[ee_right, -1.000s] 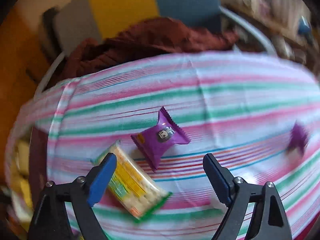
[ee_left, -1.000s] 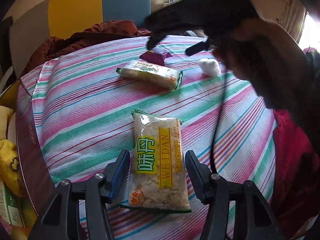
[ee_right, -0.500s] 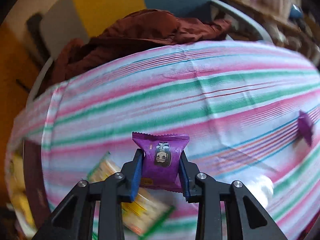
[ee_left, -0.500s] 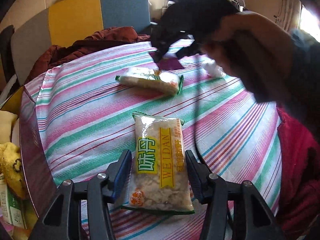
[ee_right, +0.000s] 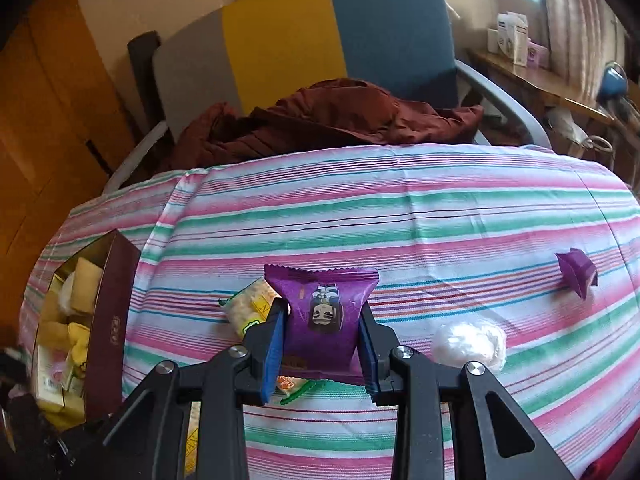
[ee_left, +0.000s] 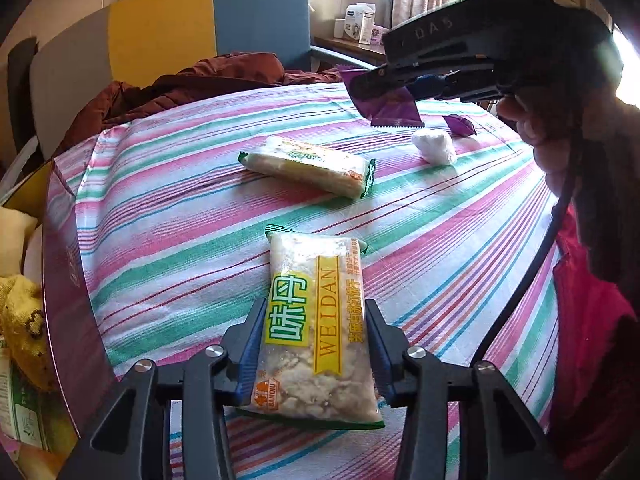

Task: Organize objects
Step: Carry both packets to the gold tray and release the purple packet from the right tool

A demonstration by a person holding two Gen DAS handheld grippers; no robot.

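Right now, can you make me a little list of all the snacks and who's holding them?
right gripper: jaws shut on purple snack packet, lifted off the cloth
left gripper: jaws closing around WEIDAN cracker pack
second cracker pack: lying on striped tablecloth
small purple candy: on cloth
white wrapped ball: on cloth
dark red box: left edge, holds yellow things

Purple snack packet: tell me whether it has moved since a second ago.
Yes. The purple snack packet has left the striped tablecloth and is now lifted above it in the right gripper.
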